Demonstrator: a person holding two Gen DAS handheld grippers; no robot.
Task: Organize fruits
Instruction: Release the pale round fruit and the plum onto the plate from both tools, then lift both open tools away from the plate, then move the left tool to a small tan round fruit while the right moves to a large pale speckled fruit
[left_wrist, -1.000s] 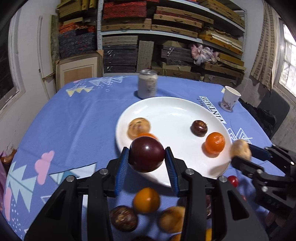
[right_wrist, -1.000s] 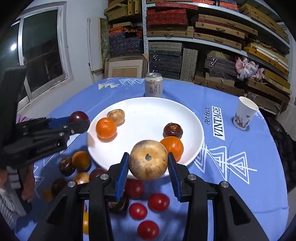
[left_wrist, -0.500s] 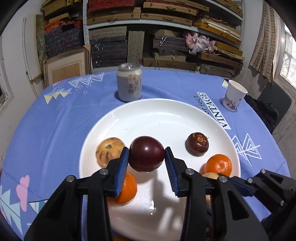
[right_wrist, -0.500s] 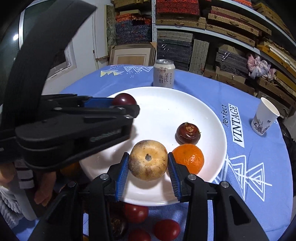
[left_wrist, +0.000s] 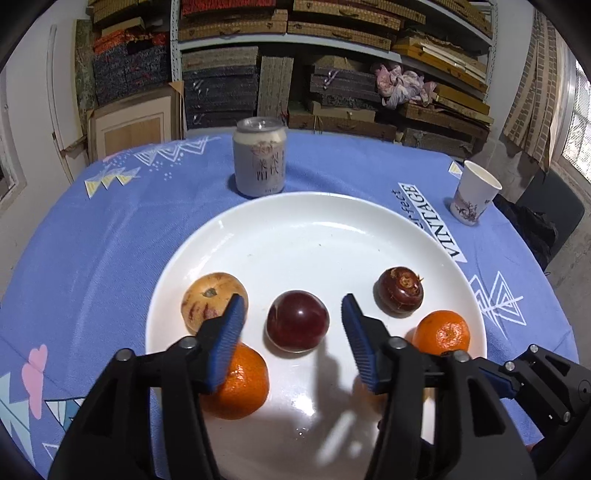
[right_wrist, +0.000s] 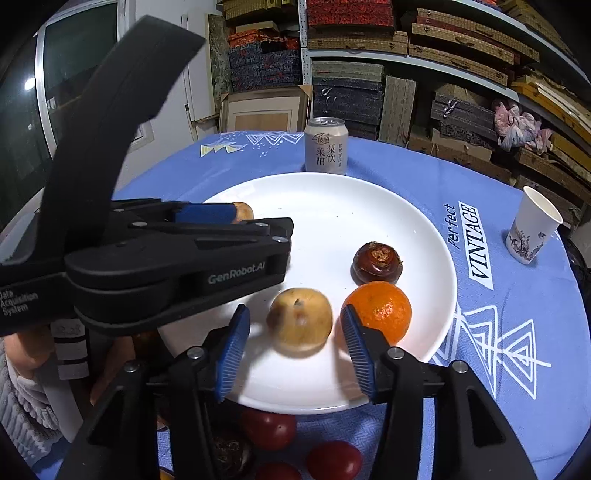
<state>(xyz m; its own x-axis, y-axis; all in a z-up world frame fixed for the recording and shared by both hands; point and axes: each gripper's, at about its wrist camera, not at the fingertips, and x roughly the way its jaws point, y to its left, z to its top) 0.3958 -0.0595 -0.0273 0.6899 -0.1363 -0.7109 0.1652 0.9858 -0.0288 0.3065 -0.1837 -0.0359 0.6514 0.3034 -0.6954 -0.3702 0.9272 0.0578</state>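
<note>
A white plate (left_wrist: 332, 229) lies on the blue tablecloth. My left gripper (left_wrist: 292, 301) hovers low over it with its jaws opening. A dark red plum (left_wrist: 297, 320) rests on the plate between the blue pads (left_wrist: 227, 339), clear of both. My right gripper (right_wrist: 294, 312) is also opening around a tan round fruit (right_wrist: 300, 319) that sits on the plate, with gaps on both sides. An orange (right_wrist: 378, 310) touches the right pad's outer side. A brown fruit (right_wrist: 377, 262), another tan fruit (left_wrist: 212, 301) and a second orange (left_wrist: 236, 384) also lie on the plate.
A drink can (left_wrist: 260, 160) stands just beyond the plate. A paper cup (left_wrist: 474, 199) is at the far right. Red tomatoes (right_wrist: 267, 428) and darker fruits lie on the cloth before the plate's near rim. The left gripper's body (right_wrist: 166, 258) crosses the right wrist view.
Both grippers came in over the plate, then widened their jaws. The plum and the tan fruit have left the pads and now rest on the plate.
</note>
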